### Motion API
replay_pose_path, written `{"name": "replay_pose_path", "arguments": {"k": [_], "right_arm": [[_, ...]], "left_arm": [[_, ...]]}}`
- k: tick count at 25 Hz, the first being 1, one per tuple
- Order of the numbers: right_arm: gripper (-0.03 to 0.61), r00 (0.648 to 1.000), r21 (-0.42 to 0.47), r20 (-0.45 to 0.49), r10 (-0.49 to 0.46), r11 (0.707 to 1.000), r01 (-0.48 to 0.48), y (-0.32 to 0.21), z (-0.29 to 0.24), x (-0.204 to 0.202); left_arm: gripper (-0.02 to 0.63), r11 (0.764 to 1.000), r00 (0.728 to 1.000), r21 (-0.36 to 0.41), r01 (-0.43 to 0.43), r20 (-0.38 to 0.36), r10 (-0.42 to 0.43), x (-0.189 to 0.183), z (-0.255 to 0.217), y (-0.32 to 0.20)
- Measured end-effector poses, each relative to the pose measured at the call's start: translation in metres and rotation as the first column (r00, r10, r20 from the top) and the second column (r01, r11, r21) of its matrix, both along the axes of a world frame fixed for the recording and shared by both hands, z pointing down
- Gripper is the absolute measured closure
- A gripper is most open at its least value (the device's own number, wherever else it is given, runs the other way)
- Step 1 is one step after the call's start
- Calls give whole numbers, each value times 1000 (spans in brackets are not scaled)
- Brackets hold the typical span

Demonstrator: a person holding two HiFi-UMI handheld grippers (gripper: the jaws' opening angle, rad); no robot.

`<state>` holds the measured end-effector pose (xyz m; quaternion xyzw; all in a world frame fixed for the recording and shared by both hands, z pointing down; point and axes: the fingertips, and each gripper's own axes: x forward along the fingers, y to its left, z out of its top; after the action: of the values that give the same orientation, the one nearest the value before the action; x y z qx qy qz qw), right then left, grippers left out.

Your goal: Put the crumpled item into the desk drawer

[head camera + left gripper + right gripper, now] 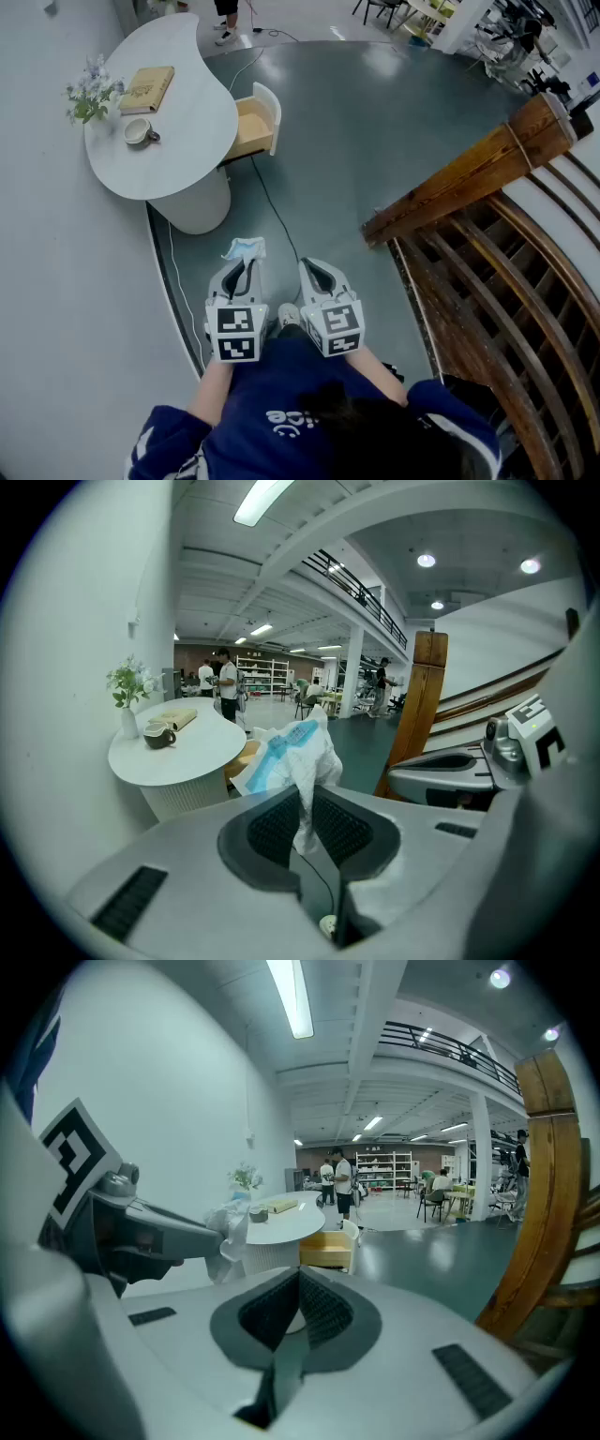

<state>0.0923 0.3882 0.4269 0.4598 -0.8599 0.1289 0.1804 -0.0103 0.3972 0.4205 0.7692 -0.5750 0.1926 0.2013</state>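
- Crumpled item (pixel 291 757), white with blue, is pinched between the fingers (pixel 272 829) of my left gripper (pixel 302 803). My left gripper view shows them closed on its lower end, with the rest bunching up above the tips
- From my head view the pinch itself is hidden. I only see the item (pixel 246 248) poking out past the left gripper (pixel 242 266), over the floor (pixel 375 141) and well apart from the bench (pixel 178 164)
- Only that view shows the drawer (pixel 251 127) from above, pulled out at the bench's side, with light wood inside
- My right gripper (pixel 298 1283) view shows its own fingers (pixel 267 1312) together at the tips with nothing between them. It also shows the item (pixel 225 1227) from the side and the open drawer (pixel 328 1249) beyond
- In the head view my right gripper (pixel 316 270) is just beside the left
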Motion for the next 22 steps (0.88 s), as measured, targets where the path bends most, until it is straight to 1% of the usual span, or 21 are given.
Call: {"name": "replay_pose_path", "arguments": {"k": [8,14,22], "right_arm": [[572,1000,12,4,-20,1000,20,-9,0,8],[572,998,4,58,-27,1000,27,-21,0,24],[572,997,-10,39,-74,997,74,-31,10,59]], "left_arm": [[569,1000,1000,3,21,1,-21,9,1,-4],[569,999,999,3,53,11,-53,20,0,-9],[569,993,993,-11,114,-10,-114,50,6,-16]]}}
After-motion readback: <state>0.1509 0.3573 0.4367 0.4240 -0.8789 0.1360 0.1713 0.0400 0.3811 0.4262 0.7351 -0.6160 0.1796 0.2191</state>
